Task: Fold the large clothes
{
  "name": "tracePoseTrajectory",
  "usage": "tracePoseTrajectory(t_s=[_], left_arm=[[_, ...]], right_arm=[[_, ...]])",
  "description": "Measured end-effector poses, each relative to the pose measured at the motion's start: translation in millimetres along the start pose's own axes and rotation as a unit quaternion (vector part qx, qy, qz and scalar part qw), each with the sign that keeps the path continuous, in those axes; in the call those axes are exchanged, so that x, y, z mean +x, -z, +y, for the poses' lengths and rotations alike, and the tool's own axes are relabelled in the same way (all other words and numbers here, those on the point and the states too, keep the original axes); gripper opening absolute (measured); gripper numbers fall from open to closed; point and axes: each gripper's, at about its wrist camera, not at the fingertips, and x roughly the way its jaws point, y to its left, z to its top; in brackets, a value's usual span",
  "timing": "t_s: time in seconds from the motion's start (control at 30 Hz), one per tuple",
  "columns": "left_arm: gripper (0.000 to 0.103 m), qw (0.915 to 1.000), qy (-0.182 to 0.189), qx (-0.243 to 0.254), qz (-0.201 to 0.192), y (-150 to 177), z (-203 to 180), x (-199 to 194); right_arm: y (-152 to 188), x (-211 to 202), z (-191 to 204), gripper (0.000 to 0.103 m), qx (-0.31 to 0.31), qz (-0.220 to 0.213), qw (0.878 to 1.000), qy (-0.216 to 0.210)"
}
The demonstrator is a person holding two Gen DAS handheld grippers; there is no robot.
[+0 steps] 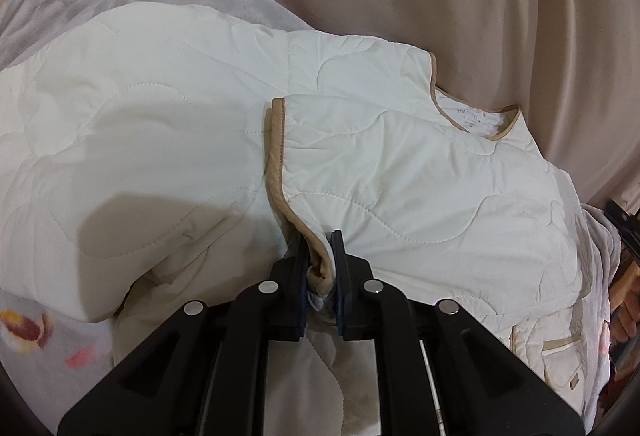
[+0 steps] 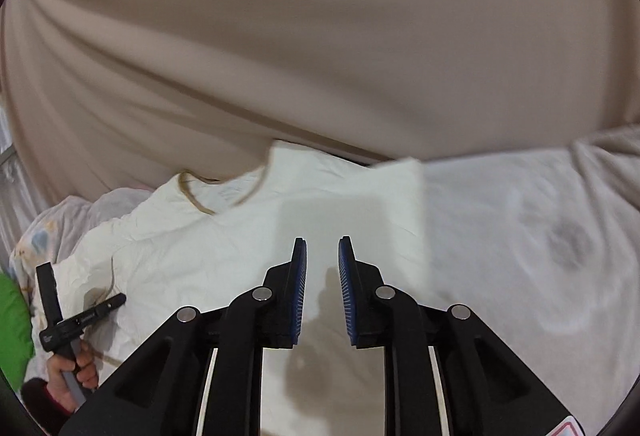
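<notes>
A cream quilted jacket (image 1: 400,172) with tan binding lies spread on the bed, its neckline and label at the upper right. My left gripper (image 1: 320,248) is shut on the tan-bound front edge (image 1: 320,272) of the jacket. In the right wrist view the same jacket (image 2: 224,236) lies below my right gripper (image 2: 322,252), which is open and empty above it, casting a shadow on the cloth. The left gripper (image 2: 114,302) and the hand holding it show at the lower left of that view.
A pale blanket (image 2: 540,236) with faint prints covers the bed under the jacket, also seen in the left wrist view (image 1: 36,340). A beige draped curtain (image 2: 320,36) hangs behind the bed. Something green (image 2: 14,332) sits at the far left.
</notes>
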Motion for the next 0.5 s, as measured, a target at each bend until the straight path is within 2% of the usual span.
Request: tracePoseTrajectory(t_s=[0.07,0.13,0.2,0.23,0.3,0.37,0.4,0.5], left_arm=[[0.01,1.0,0.003,-0.003,0.0,1,2,0],[0.01,1.0,0.004,-0.003,0.001,2,1,1],[0.011,1.0,0.004,-0.002,0.002,2,1,2],[0.015,1.0,0.008,0.002,0.004,3,-1,3],[0.015,1.0,0.002,0.008,0.005,3,-4,4],[0.015,1.0,0.002,0.006,0.005,3,-4,5],[0.015,1.0,0.005,0.004,0.005,3,-3,5],[0.015,1.0,0.006,0.002,0.004,3,-3,6]], right_arm=[[-7,30,9,0.017,-0.017,0.012,1.0,0.017],[-5,58,-2,0.017,-0.012,0.022,0.998,0.055],[5,86,-30,0.009,0.012,0.045,0.992,0.116],[9,93,-40,0.009,0.03,0.053,0.992,0.113],[9,87,-54,0.007,0.068,0.047,0.992,0.092],[4,71,-48,0.009,0.064,0.038,0.993,0.087],[4,58,-46,0.014,0.064,0.027,0.995,0.069],[19,32,-49,0.014,0.09,0.024,0.996,0.015]])
